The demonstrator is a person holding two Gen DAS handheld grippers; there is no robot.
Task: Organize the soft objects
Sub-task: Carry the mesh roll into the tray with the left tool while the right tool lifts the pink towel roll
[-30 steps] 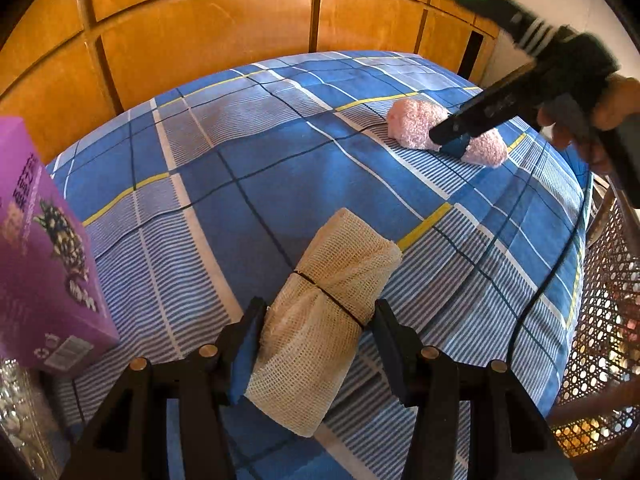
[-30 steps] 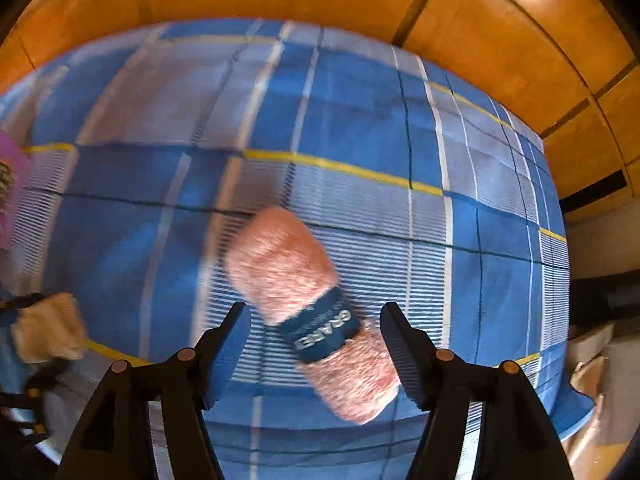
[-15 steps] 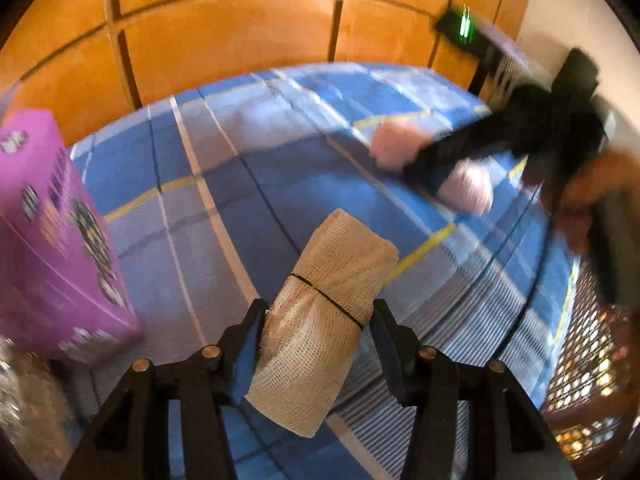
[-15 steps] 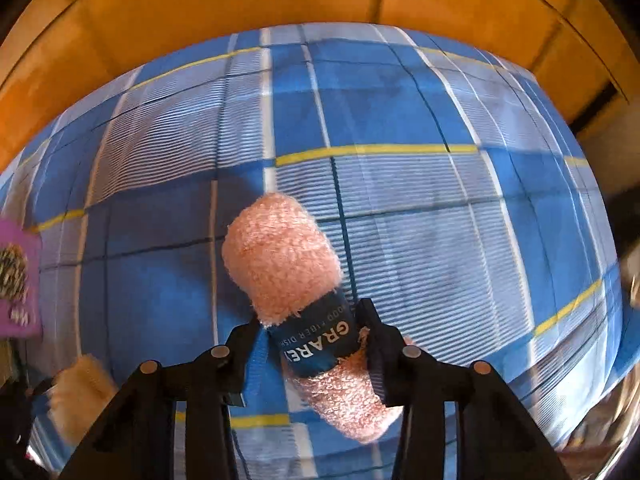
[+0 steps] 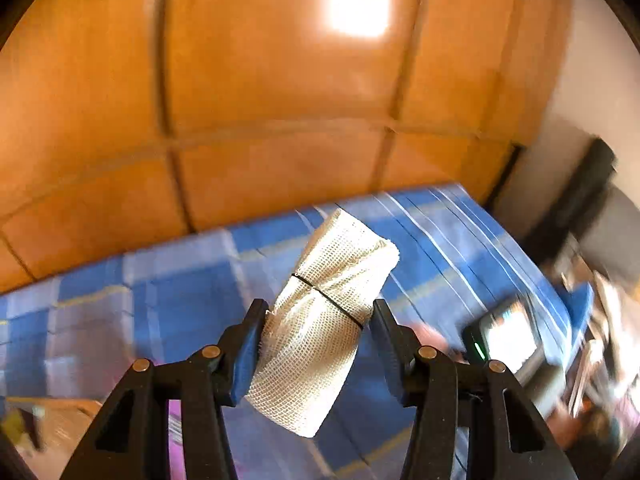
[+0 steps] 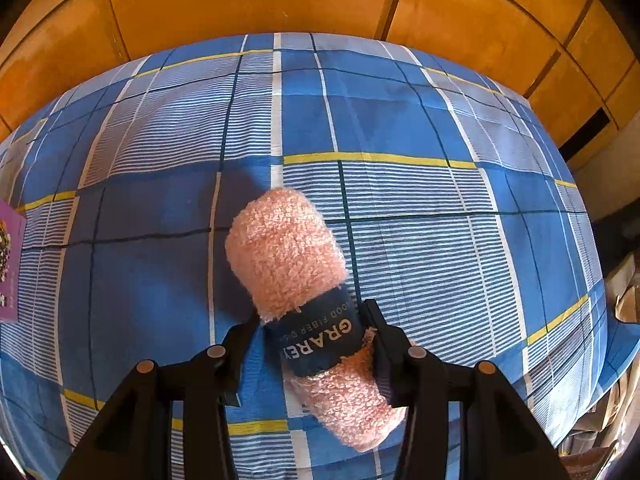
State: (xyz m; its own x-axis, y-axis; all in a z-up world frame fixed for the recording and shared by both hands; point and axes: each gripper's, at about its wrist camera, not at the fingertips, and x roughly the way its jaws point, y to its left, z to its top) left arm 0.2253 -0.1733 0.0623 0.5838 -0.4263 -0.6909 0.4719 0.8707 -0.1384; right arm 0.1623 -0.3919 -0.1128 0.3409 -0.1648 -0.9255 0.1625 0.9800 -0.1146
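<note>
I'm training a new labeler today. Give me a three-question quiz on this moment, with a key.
1. True or false: the left tool grips a beige mesh roll.
2. What is printed on the dark band around the pink roll?
3. The pink roll sits: A) on the plaid sheet, between the right tool's fingers; B) inside the purple box; C) on the floor.

Key: 1 true. 2 "GRARE", with more cut off. 3 A.
</note>
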